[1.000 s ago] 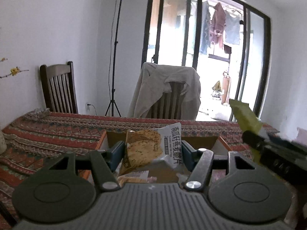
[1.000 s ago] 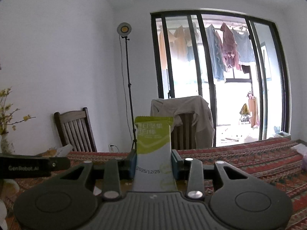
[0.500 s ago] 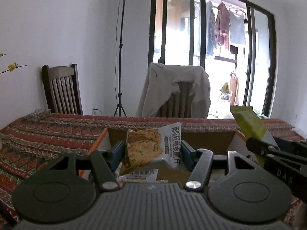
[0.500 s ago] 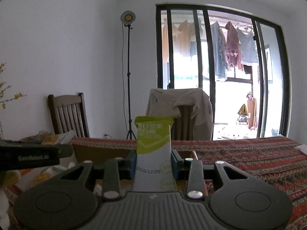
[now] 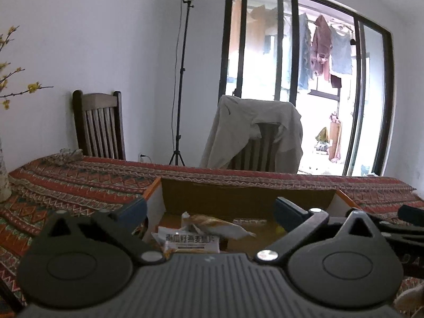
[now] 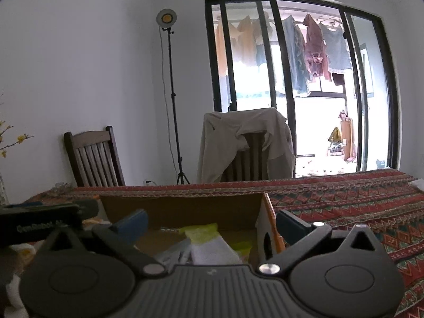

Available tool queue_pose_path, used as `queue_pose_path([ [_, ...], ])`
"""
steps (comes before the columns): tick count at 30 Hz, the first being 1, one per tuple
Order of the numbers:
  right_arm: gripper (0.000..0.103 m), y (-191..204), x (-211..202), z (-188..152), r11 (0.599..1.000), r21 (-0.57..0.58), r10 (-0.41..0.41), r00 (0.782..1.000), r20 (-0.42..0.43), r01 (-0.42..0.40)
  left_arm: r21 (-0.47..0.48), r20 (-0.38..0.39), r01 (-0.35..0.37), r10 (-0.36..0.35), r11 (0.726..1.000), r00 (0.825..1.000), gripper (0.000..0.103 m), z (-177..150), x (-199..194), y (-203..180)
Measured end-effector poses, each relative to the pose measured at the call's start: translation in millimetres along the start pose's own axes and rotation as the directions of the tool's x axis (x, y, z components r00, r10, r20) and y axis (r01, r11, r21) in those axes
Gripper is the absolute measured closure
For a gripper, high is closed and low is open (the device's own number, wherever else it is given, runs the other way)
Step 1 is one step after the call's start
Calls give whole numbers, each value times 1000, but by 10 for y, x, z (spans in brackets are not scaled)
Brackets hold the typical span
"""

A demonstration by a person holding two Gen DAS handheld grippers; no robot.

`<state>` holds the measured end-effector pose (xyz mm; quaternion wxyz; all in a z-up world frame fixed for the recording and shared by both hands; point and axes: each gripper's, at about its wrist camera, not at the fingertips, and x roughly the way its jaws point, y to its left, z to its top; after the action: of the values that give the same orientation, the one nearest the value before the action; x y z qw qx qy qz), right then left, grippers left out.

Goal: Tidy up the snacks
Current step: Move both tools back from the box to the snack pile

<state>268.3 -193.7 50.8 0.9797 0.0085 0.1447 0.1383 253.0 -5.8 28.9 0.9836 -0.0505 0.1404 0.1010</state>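
My left gripper hangs over an open cardboard box, and its jaws are opening wide. The pads press on nothing. Below them a brown-and-white crisp packet lies loose in the box, on top of another printed packet. In the right wrist view my right gripper stands over the same box, its jaws also opening with nothing gripped. A blurred green-and-white packet lies in the box beneath it. Each gripper shows at the edge of the other's view.
The box stands on a table under a red patterned cloth. Behind the table are a dark wooden chair, a chair draped with a beige jacket and a lamp on a tripod. A branch with yellow flowers is at the left.
Both grippers sank toward the box and opened. The crisp packet left the left gripper and the green packet left the right; both now lie in the box.
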Motion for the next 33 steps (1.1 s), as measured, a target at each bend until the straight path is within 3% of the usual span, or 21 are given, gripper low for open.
queue_pose_path([
  [20, 0, -26, -82, 74, 1000, -10, -10, 1000, 25, 10, -62, 26, -5, 7, 998, 1000, 0, 200, -168, 52],
  [33, 0, 17, -450, 275, 999, -30, 35, 999, 24, -34, -83, -29, -34, 31, 996, 999, 0, 210, -677, 416],
])
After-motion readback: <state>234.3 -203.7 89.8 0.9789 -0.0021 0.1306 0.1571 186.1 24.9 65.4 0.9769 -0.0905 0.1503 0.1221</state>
